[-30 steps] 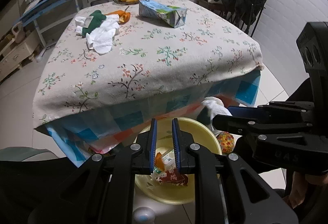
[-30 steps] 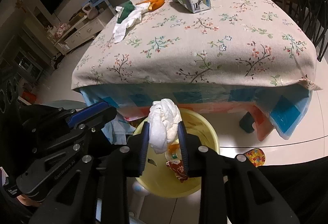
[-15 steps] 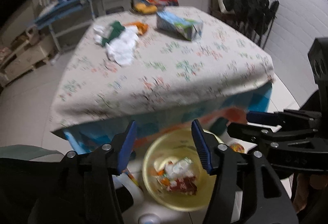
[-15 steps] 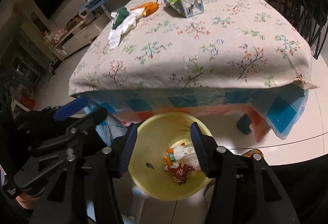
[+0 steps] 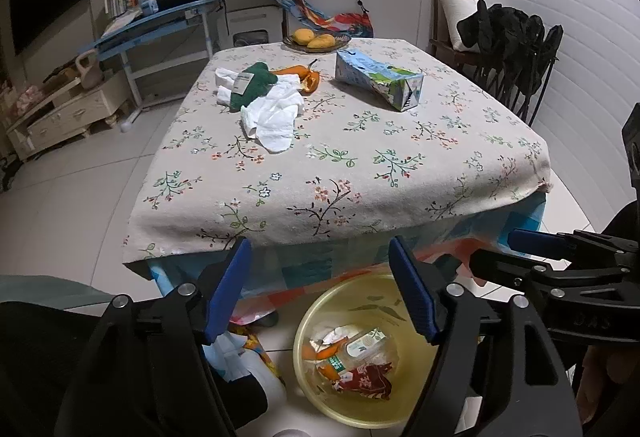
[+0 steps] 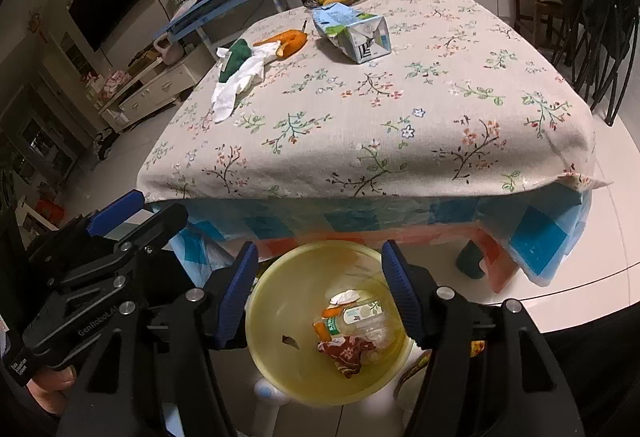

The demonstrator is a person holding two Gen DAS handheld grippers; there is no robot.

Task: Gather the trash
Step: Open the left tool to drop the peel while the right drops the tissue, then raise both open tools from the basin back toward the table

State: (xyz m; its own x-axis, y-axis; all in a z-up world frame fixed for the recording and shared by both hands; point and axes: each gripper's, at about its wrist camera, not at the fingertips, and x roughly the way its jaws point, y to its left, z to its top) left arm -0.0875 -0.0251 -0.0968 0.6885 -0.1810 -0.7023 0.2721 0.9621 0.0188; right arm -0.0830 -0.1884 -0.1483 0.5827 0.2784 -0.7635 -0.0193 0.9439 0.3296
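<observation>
Above a yellow bin (image 6: 280, 321) of wrappers at the table's foot, the left gripper (image 5: 320, 289) and right gripper (image 6: 316, 289) hang empty, jaws opening. On the tablecloth (image 5: 360, 173) beyond lie white tissues (image 5: 272, 113), an orange peel (image 5: 306, 79) and a crushed carton (image 5: 380, 79), a far reach that risks dragging the cloth. The bin's near rim is cut off.

The setting is a home living-dining room. A table under a floral cloth (image 5: 360, 173) fills the centre. At 10 o'clock hangs a black flat television (image 6: 108, 11) above a cream drawer cabinet (image 5: 68, 113); at 2 o'clock stand dark chairs (image 5: 516, 49).
</observation>
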